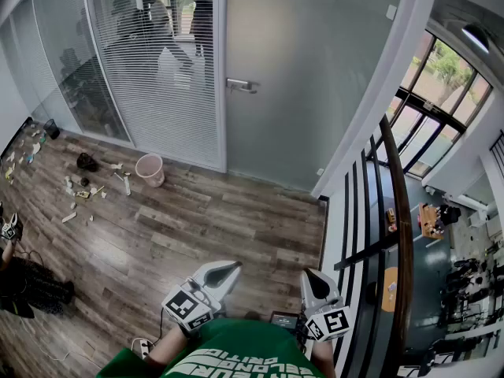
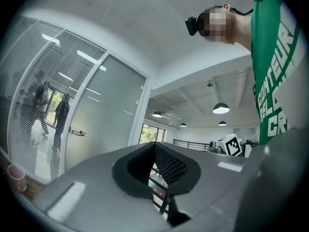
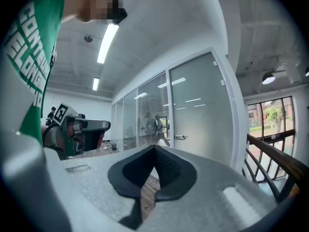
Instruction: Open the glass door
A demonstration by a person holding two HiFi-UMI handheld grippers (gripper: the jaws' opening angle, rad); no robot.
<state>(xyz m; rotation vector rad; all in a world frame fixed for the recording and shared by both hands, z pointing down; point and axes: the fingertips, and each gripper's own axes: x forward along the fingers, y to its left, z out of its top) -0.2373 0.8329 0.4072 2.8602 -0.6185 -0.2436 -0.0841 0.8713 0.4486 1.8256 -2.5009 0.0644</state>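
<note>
The glass door (image 1: 307,77) stands at the far end of the floor (image 1: 205,219), with its handle (image 1: 242,85) at its left edge. Left of the door runs a glass wall with blinds (image 1: 150,77), and people (image 1: 203,18) stand behind it. A bin (image 1: 150,169) sits on the floor before that wall, with scattered litter (image 1: 83,186) further left. A railing (image 1: 398,211) runs along the floor's right side, with windows (image 1: 441,85) beyond it. The left gripper (image 1: 224,272) and right gripper (image 1: 313,280) are side by side at the near end, well apart from the door.
</note>
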